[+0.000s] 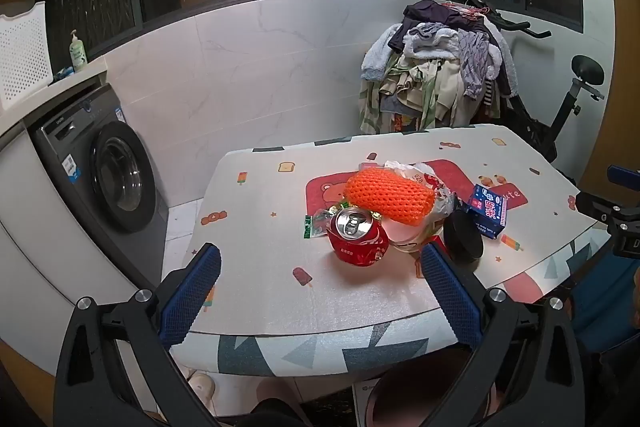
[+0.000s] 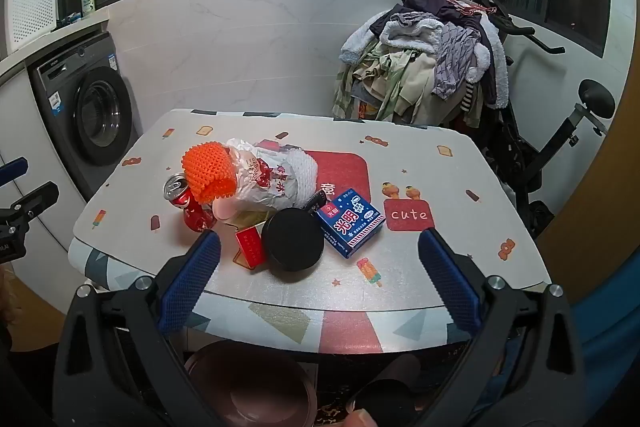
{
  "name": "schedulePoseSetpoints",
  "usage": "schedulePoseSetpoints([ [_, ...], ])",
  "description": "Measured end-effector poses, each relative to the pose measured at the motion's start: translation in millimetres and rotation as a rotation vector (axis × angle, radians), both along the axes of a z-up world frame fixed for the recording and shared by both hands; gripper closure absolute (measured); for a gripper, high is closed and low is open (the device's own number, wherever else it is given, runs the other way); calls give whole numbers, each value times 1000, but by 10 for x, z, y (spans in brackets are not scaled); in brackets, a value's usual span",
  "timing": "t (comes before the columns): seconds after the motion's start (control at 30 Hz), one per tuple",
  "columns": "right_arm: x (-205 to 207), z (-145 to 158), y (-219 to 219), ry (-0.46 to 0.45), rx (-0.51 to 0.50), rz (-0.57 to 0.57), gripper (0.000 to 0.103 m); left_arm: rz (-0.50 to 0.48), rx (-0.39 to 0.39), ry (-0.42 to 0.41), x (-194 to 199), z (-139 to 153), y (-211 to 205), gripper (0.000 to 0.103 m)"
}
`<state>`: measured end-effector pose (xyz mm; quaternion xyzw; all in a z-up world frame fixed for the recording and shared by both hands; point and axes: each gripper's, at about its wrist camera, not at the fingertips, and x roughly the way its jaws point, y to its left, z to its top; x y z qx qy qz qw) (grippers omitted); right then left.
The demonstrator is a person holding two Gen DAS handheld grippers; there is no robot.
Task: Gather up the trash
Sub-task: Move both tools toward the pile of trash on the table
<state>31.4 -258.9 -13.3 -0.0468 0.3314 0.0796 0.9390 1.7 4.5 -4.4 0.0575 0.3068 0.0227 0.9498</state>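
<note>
1. Holding the left gripper (image 1: 320, 291) wide apart and empty, short of the table (image 1: 260, 267) edge; holding the right gripper (image 2: 319, 279) likewise spread, gripping nothing.
2. Sitting below the near edge: a brownish bin (image 2: 256, 387), probably the trash destination.
3. Lying nearest the right gripper: a black round lid (image 2: 293, 244), rigid and likely slippery; pinching across its rim looking safest.
4. Leaning beside it: a small red box (image 2: 251, 241) and a blue carton (image 2: 351, 221), light, stiff card, probably easily crushed; gripping flat sides.
5. Standing tilted before the left gripper: a dented red can (image 1: 357, 239), light, smooth, likely prone to rolling; squeezing mid-body.
6. Resting farther back: an orange foam net (image 1: 388, 195) atop a crinkled bag (image 2: 268, 179), both soft, yielding.
</note>
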Motion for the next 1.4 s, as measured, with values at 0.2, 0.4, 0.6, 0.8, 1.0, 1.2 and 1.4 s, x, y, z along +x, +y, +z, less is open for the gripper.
schedulePoseSetpoints([
  [0.2, -3, -5, -13, -1, -7, -4, 6, -10, -20, 2, 2, 0, -17, 5],
  [0.4, 16, 7, -26, 15, -10, -6, 6, -81, -139, 25, 41, -22, 83, 5],
  [0.6, 39, -73, -12, 27, -27, -17, 6, -79, -135, 36, 72, -94, 100, 5],
  [0.8, 56, -90, 0, 26, -35, -22, 6, -86, -102, 34, 100, -152, 100, 5],
  [1.0, 93, -132, -25, 32, -36, -25, 6, -82, -109, -17, 107, -148, 184, 5],
  [1.2, 122, -177, -38, 34, -12, -13, 5, -78, -107, -33, 149, -186, 233, 5],
  [1.4, 215, -294, -38, 57, -24, -15, 5, -82, -204, 76, 304, -373, 308, 5],
])
